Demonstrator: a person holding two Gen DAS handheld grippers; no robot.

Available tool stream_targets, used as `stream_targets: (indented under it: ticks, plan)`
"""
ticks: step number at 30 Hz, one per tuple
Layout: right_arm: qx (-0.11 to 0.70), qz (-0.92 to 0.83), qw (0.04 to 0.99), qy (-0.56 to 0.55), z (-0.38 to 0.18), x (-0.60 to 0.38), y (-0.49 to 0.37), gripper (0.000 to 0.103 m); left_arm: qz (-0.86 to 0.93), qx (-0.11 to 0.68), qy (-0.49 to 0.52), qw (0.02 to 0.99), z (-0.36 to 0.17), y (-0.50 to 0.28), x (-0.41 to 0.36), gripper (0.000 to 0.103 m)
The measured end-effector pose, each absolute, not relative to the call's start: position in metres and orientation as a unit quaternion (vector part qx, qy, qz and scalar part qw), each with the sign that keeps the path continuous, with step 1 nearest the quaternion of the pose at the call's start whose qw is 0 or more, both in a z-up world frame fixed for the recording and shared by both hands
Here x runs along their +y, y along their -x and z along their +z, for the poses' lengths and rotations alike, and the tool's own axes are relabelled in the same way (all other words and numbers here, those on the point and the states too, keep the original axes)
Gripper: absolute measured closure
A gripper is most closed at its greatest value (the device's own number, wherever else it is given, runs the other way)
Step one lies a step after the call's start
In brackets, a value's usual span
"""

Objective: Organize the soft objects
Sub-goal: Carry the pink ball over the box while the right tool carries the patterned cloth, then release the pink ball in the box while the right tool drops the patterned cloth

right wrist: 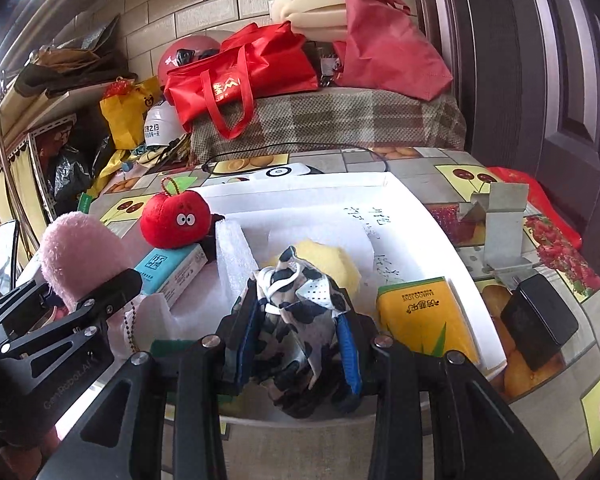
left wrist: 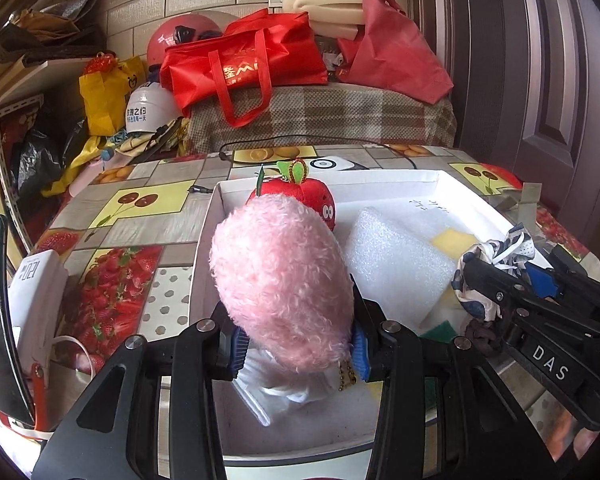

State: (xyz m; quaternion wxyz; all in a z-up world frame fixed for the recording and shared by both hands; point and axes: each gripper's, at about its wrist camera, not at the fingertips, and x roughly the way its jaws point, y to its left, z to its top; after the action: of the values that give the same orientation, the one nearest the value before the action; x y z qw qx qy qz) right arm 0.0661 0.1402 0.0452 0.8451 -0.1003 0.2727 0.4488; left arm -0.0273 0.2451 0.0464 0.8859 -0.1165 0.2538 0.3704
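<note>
My left gripper [left wrist: 298, 350] is shut on a pink fluffy plush [left wrist: 280, 280] and holds it over the near left part of the white box [left wrist: 340, 180]. The plush also shows in the right wrist view [right wrist: 80, 252]. My right gripper [right wrist: 296, 344] is shut on a black-and-white patterned cloth [right wrist: 296, 300] above the box's near side [right wrist: 440, 232]; the cloth also shows in the left wrist view [left wrist: 496, 256]. A red apple plush [right wrist: 176, 220] sits at the box's far left on a teal packet [right wrist: 172, 268]. White foam [left wrist: 396, 260] and a yellow sponge [right wrist: 332, 260] lie inside.
A yellow tissue pack [right wrist: 420, 316] lies in the box's right side. A black block [right wrist: 540, 320] and a grey cardboard piece [right wrist: 500, 232] sit on the fruit-print tablecloth [left wrist: 132, 200] to the right. Red bags [left wrist: 244, 64] and clutter stand behind the table. A white box [left wrist: 36, 288] lies at the left.
</note>
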Motion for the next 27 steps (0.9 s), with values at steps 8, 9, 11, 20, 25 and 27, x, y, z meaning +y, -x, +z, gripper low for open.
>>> stream_targets:
  ticks: [8, 9, 11, 20, 25, 27]
  plan:
    - [0.266, 0.420, 0.862, 0.099, 0.047, 0.160, -0.082, 0.067, 0.381, 0.263, 0.092, 0.882, 0.047, 0.008, 0.258, 0.063]
    - [0.262, 0.415, 0.866, 0.097, 0.048, 0.161, -0.084, 0.067, 0.382, 0.263, 0.086, 0.882, 0.047, 0.004, 0.259, 0.063]
    - [0.254, 0.408, 0.872, 0.095, 0.050, 0.164, -0.086, 0.067, 0.385, 0.262, 0.075, 0.882, 0.048, -0.001, 0.262, 0.063]
    - [0.244, 0.405, 0.876, 0.094, 0.052, 0.167, -0.088, 0.066, 0.389, 0.253, 0.078, 0.882, 0.049, 0.000, 0.269, 0.062]
    - [0.227, 0.402, 0.882, 0.096, 0.055, 0.166, -0.082, 0.039, 0.394, 0.246, 0.067, 0.883, 0.051, -0.001, 0.265, 0.039]
    - [0.222, 0.388, 0.890, 0.089, 0.056, 0.163, -0.083, 0.021, 0.403, 0.237, 0.073, 0.881, 0.052, 0.003, 0.266, 0.023]
